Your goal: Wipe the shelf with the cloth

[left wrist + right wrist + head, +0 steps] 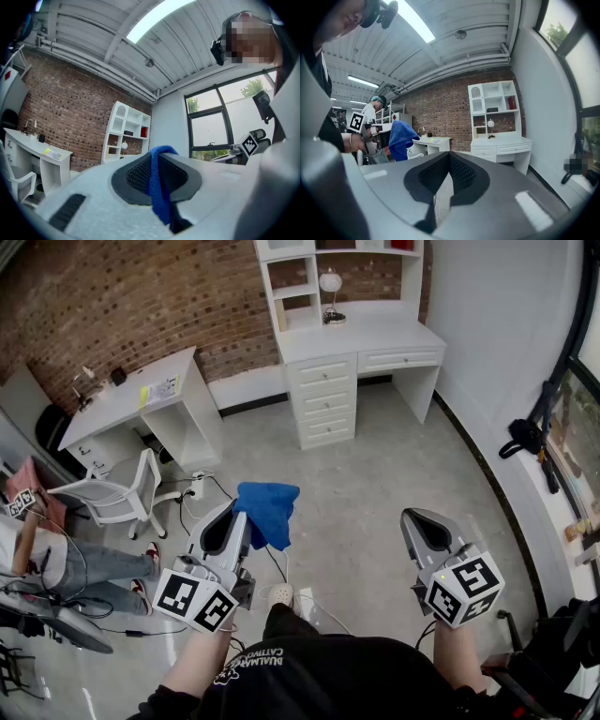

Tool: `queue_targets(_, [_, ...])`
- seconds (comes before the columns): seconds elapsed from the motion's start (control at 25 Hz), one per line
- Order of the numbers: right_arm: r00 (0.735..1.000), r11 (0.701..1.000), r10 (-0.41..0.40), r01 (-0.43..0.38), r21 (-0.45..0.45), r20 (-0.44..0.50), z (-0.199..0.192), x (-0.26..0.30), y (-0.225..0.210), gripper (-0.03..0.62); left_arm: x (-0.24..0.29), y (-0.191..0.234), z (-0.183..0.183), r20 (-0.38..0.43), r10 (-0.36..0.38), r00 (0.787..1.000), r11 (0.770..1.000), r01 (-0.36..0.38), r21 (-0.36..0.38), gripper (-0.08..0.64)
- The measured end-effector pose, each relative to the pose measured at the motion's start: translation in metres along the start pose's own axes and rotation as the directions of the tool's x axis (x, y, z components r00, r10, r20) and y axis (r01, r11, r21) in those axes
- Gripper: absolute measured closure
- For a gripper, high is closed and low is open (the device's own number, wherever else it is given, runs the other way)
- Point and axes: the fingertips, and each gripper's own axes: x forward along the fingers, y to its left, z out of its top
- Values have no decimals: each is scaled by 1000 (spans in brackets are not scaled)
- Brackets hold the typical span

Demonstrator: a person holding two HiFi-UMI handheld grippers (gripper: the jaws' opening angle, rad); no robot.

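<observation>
A blue cloth hangs from my left gripper, whose jaws are shut on it; in the left gripper view the blue cloth runs pinched between the two dark pads. My right gripper is held at the same height to the right, jaws shut with nothing between them. From the right gripper view the blue cloth shows off to the left. The white shelf unit stands on a white desk against the brick wall, well ahead of both grippers. The white shelf unit also shows in the right gripper view.
A second white desk stands at the left wall with a white chair before it. A seated person is at the far left. Cables lie on the grey floor. Windows and dark equipment line the right side.
</observation>
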Motion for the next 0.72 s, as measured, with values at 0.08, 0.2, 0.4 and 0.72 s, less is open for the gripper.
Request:
queue_targets(0.08, [1000,1000,1,-1,-2,-5,0,0,1,584,0,0,1,1,1,1000,1000,-1,0,520])
queue_targets(0.2, [1000,1000,-1,1,-3,-9,-1,2,1,584,0,1,1,-1,-1,1000,1000,1,2,520])
queue_targets(0.4, [1000,1000,-8,8,6,-3,-2,3,-5,584,-1,1,0,-5,5,1000,1000,-5,6,520])
queue_targets(0.72, [1000,999,-21,22,35,-17,-12,36,-2,583,8,33,-9,-12,-2,1000,1000,2,-1,520])
